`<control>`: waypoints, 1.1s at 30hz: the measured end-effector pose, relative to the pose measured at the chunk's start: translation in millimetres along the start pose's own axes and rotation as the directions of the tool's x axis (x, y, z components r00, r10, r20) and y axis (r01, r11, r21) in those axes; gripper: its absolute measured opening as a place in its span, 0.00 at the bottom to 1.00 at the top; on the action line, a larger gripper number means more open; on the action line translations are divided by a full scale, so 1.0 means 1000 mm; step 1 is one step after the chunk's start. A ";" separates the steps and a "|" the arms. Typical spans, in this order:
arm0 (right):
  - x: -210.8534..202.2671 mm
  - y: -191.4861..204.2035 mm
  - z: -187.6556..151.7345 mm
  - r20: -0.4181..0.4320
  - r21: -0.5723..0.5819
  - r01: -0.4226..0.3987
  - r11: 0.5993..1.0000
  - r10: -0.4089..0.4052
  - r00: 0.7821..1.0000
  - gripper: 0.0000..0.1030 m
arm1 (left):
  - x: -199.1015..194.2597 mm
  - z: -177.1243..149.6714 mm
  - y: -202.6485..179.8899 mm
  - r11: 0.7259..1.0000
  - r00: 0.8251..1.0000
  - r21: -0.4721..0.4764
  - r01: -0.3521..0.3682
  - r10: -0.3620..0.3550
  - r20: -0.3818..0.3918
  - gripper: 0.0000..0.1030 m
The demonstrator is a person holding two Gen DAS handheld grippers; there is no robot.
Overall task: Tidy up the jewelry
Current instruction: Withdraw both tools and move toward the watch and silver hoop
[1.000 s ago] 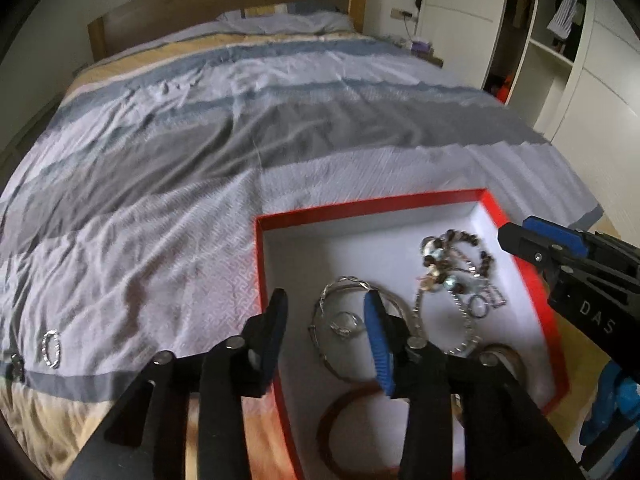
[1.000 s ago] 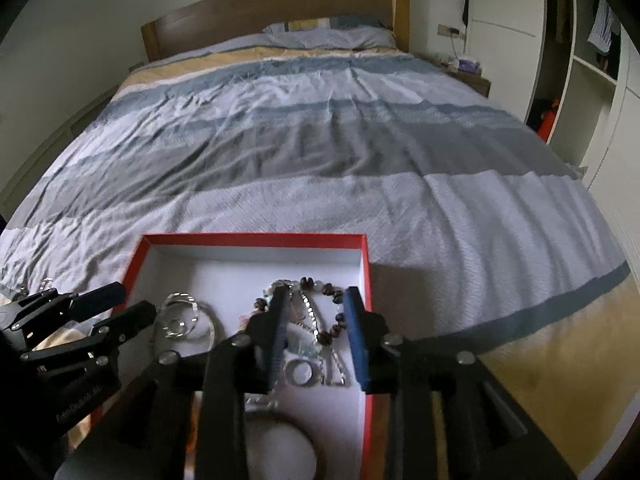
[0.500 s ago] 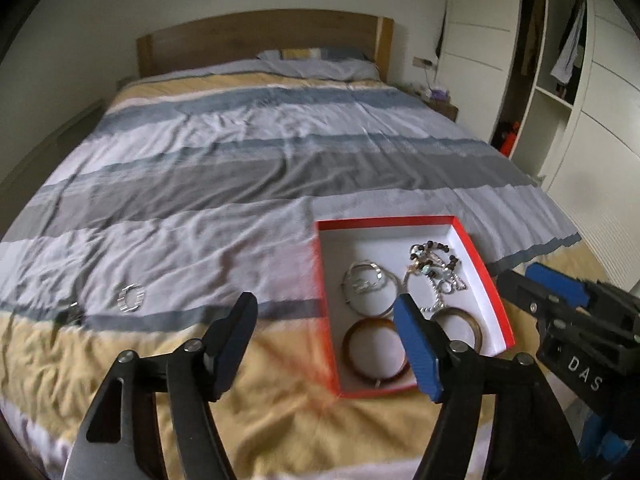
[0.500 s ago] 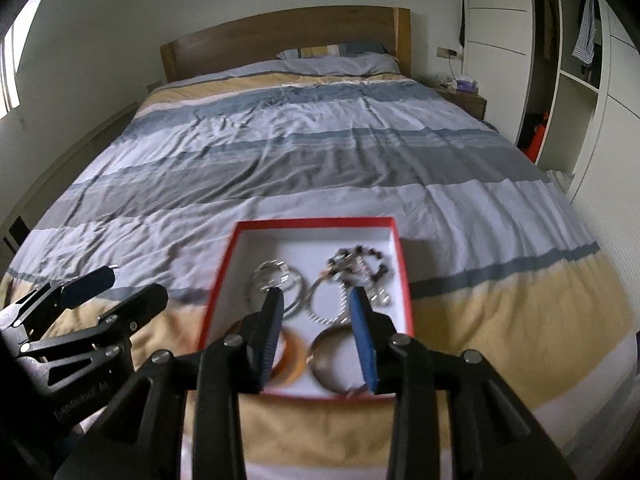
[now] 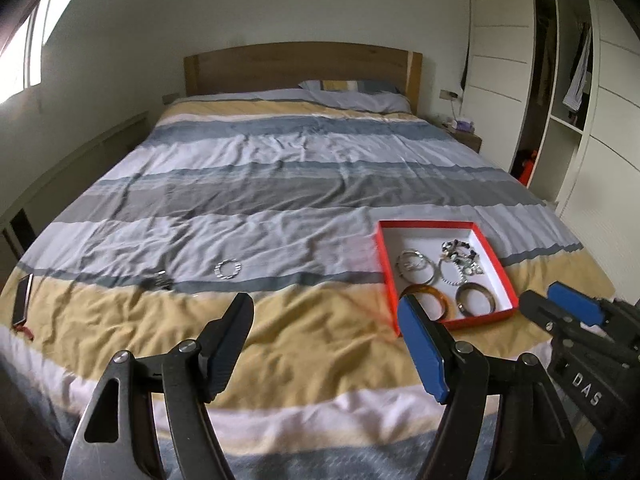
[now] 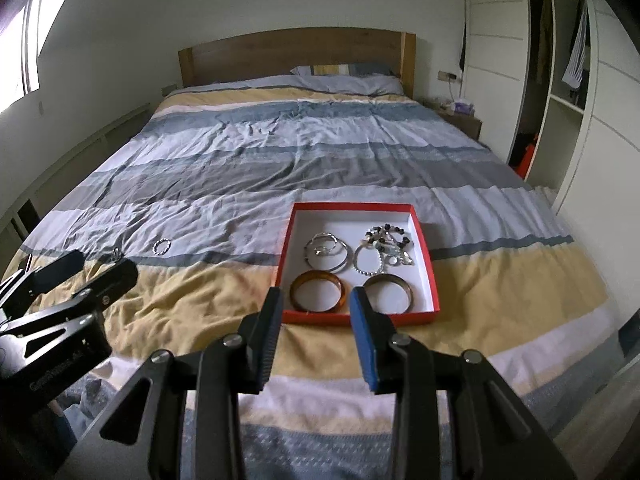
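Note:
A red box with a white inside (image 5: 382, 256) (image 6: 430, 272) lies on the striped bed. It holds an amber bangle (image 6: 318, 286), a metal bangle (image 6: 388, 286), silver bracelets (image 6: 326, 254) and a beaded bracelet (image 6: 386, 238). A silver ring bracelet (image 5: 228, 269) (image 6: 161, 246) and a small dark piece (image 5: 162, 280) lie loose on the cover, left of the box. My left gripper (image 5: 326, 314) is open and empty, well back from the bed's foot. My right gripper (image 6: 316, 306) is open and empty, just before the box's near edge.
A phone (image 5: 22, 300) lies at the bed's left edge. A wooden headboard (image 5: 300, 64) and pillow stand at the far end. A nightstand (image 5: 464, 136) and white wardrobe (image 5: 560, 100) stand on the right.
Both grippers have pulled back and up from the box; the whole bed now shows. The left gripper's jaws have opened wider. The jewelry in the box has not moved.

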State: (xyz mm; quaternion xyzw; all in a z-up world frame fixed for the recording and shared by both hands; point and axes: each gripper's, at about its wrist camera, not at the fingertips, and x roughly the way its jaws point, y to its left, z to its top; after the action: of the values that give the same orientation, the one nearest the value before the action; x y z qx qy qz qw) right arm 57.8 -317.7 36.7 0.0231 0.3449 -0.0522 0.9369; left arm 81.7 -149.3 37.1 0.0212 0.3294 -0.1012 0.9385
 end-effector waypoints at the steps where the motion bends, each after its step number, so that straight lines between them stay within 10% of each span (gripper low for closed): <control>1: -0.006 0.005 -0.002 0.007 -0.005 0.003 1.000 -0.003 1.000 0.32 | -0.007 -0.004 0.007 1.000 1.000 -0.005 -0.007 0.007 0.003 0.71; 25: -0.093 0.080 -0.041 0.147 -0.107 0.098 0.989 -0.081 0.986 0.33 | -0.103 -0.055 0.084 0.991 0.986 -0.057 -0.117 0.123 0.109 0.72; 28: -0.097 0.079 -0.041 0.153 -0.097 0.081 0.992 -0.066 0.986 0.52 | -0.105 -0.058 0.087 0.991 0.987 -0.067 -0.118 0.124 0.098 0.72; 33: -0.097 0.079 -0.041 0.153 -0.099 0.074 0.992 -0.058 0.987 0.53 | -0.101 -0.061 0.094 0.990 0.989 -0.077 -0.122 0.127 0.075 0.72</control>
State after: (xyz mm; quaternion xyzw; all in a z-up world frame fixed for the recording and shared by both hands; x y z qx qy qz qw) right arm -33.6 -227.6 69.0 -0.0411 0.2764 -0.0669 0.9578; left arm -14.0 -32.6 49.6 0.0039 0.2934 -0.0312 0.9555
